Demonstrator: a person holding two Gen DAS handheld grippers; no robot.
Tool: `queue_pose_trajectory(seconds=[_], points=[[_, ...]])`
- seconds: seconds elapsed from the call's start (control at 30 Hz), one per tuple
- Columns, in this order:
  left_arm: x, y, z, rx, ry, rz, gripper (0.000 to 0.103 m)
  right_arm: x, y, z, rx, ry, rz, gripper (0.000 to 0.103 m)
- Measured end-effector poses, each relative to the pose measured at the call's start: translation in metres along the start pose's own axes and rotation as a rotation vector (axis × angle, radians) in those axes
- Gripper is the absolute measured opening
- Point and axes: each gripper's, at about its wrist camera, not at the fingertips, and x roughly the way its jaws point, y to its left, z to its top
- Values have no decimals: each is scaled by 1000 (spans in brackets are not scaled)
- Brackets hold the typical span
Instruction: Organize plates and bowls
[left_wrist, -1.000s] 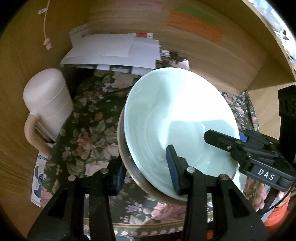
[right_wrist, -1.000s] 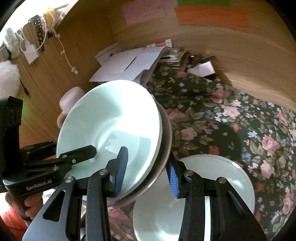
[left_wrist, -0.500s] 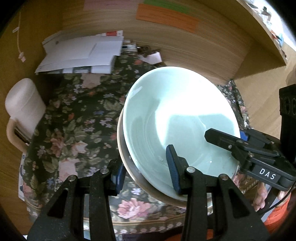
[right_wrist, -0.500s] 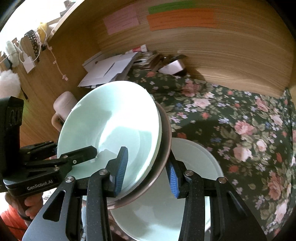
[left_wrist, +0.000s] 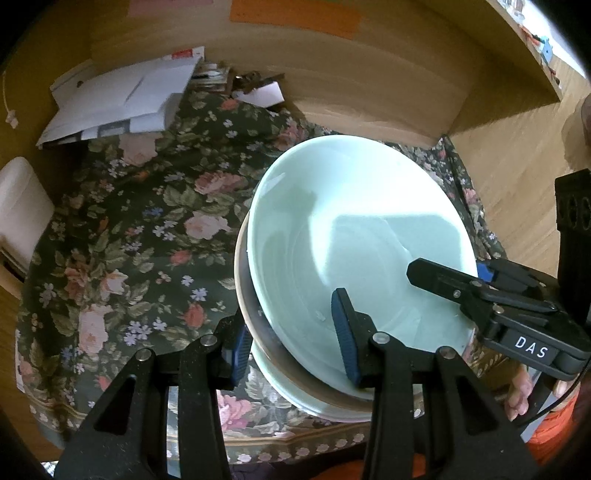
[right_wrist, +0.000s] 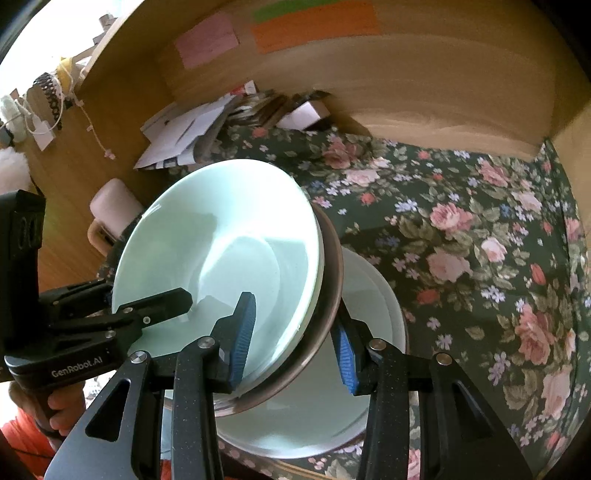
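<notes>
pale green glazed bowl (left_wrist: 354, 236) nested in brown-rimmed bowl (right_wrist: 328, 295), tilted over pale plate (right_wrist: 369, 302) on floral cloth (right_wrist: 480, 229) | left gripper (left_wrist: 291, 332), right gripper (right_wrist: 295, 332): jaws clamp opposite rims of stack | white papers (left_wrist: 122, 96) behind

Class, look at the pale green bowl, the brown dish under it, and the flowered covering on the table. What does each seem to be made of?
Pale green bowl: likely glazed ceramic; smooth, with glossy reflections.
Brown dish: perhaps glazed stoneware or metal; its thin rim shines, but the look leaves it open.
Flowered covering: printed woven fabric; matte, with soft creases.
</notes>
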Motion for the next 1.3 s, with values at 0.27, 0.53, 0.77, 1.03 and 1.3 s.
queue_pose_trajectory(seconds=[0.27,0.53,0.77,1.03,1.3], points=[[16,-4,-6,8,38,-19,41,7,-10,-11,39,30,-17,37],[25,-6,-8,12,46,-30,41,15,-18,-15,81,34,-22,37],[25,0,-6,-11,44,-55,41,8,-18,-17,76,1,-18,39],[-21,-1,4,20,-130,21,41,-32,-1,-7,-1,-126,-83,39],[-98,-13,0,64,-416,72,58,-90,35,-6,-85,-340,-76,43]])
